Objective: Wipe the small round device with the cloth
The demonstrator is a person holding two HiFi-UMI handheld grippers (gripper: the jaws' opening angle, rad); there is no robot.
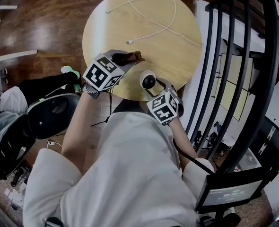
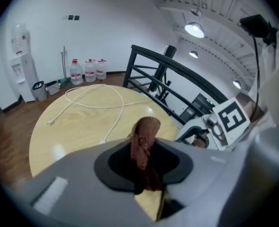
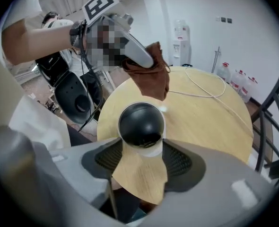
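The small round device (image 1: 148, 81), a black ball on a white base, stands near the front edge of the round wooden table (image 1: 120, 22). My right gripper (image 1: 154, 86) reaches it from the near side. In the right gripper view the device (image 3: 141, 124) sits between the jaw tips of that gripper (image 3: 142, 146), and the pads lie against its sides. My left gripper (image 1: 129, 59) hovers just left of the device, shut on a bunched brown cloth (image 1: 134, 56). In the left gripper view the cloth (image 2: 144, 141) stands pinched upright between the jaws of that gripper (image 2: 144, 167). From the right gripper view the cloth (image 3: 152, 75) hangs just behind the device.
A white cable (image 1: 154, 19) loops over the far half of the table. A black railing (image 1: 234, 79) runs close along the right side. A black chair (image 1: 49, 112) stands at the left. Water bottles (image 2: 88, 70) and a dispenser (image 2: 22, 65) line the far wall.
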